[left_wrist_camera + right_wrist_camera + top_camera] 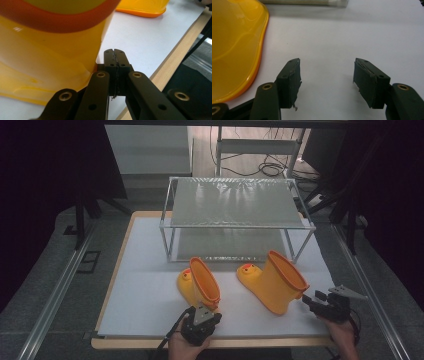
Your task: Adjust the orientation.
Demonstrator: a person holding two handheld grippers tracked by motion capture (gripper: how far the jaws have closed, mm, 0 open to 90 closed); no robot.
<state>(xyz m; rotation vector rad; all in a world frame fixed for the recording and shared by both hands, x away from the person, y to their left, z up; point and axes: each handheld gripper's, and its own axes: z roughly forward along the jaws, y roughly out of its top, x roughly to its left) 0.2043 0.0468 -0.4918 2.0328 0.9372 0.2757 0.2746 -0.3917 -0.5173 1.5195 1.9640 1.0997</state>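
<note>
Two yellow boots with orange rims stand on the white bench top, both on its near half. The left boot (197, 287) is near the middle of the near edge, its shaft tilted toward the person and its toe, with a small duck face, pointing to the far side. The right boot (274, 280) stands toward the near right corner, toe pointing left, shaft leaning right. The two are apart, with bare bench (145, 300) between them.

One rack (235, 202) of metal tubes with two mesh shelves stands at the far middle of the bench. Both shelves look bare as far as the high view shows.

There are two grippers, one in each hand. The left gripper (202, 317) sits at the near edge just in front of the left boot. In the left gripper view its jaws are pressed together with nothing between them, their tips just beside the boot's shaft (50, 62); whether they touch it I cannot tell. The right boot's sole (142, 8) shows beyond.

The right gripper (312, 301) is near the right end of the near edge, just beside the right boot's rim. In the right gripper view its jaws stand wide apart over bare bench, holding nothing, with the boot (234, 50) to their left and clear of them.
</note>
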